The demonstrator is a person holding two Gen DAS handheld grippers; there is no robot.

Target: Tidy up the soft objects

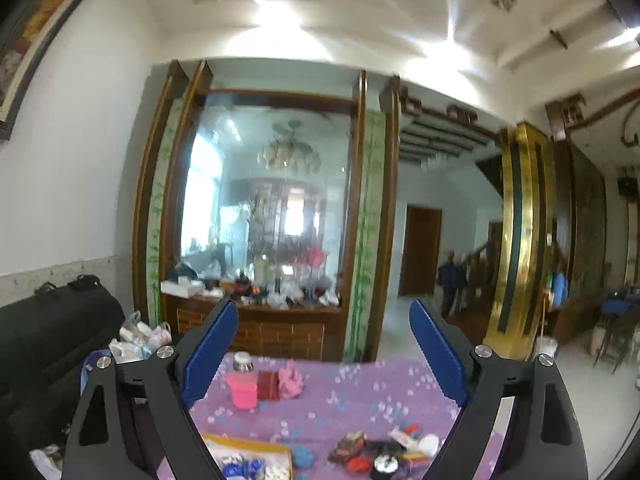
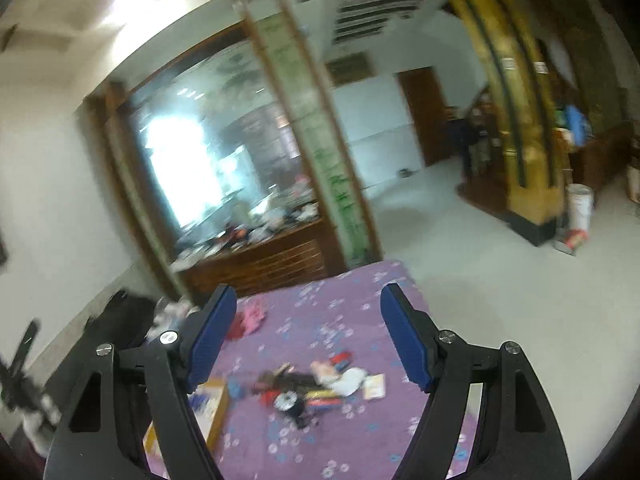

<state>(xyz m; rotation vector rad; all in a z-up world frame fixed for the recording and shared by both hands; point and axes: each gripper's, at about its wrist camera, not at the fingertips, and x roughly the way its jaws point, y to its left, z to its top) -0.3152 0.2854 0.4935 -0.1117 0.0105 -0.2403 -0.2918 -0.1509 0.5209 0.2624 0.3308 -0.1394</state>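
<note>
A table under a purple flowered cloth [image 1: 360, 392] carries a jumble of small soft items [image 1: 376, 452], a blue ball [image 1: 303, 458] and a cardboard box [image 1: 256, 460] with small pieces inside. At its far end stand a bottle in a pink sleeve [image 1: 242, 388] and a pink plush toy [image 1: 290, 380]. My left gripper [image 1: 323, 312] is held high above the table, open and empty. In the right wrist view the jumble [image 2: 316, 384], the box [image 2: 208, 404] and the plush toy [image 2: 254, 316] lie well below my right gripper [image 2: 309, 292], which is open and empty too.
A wooden cabinet with a glass panel [image 1: 276, 328] stands behind the table, cluttered on top. A black sofa [image 1: 52, 332] and a plastic bag [image 1: 140, 340] are at the left. A gold pillar [image 1: 520, 240] and a distant person [image 1: 450, 280] are at the right.
</note>
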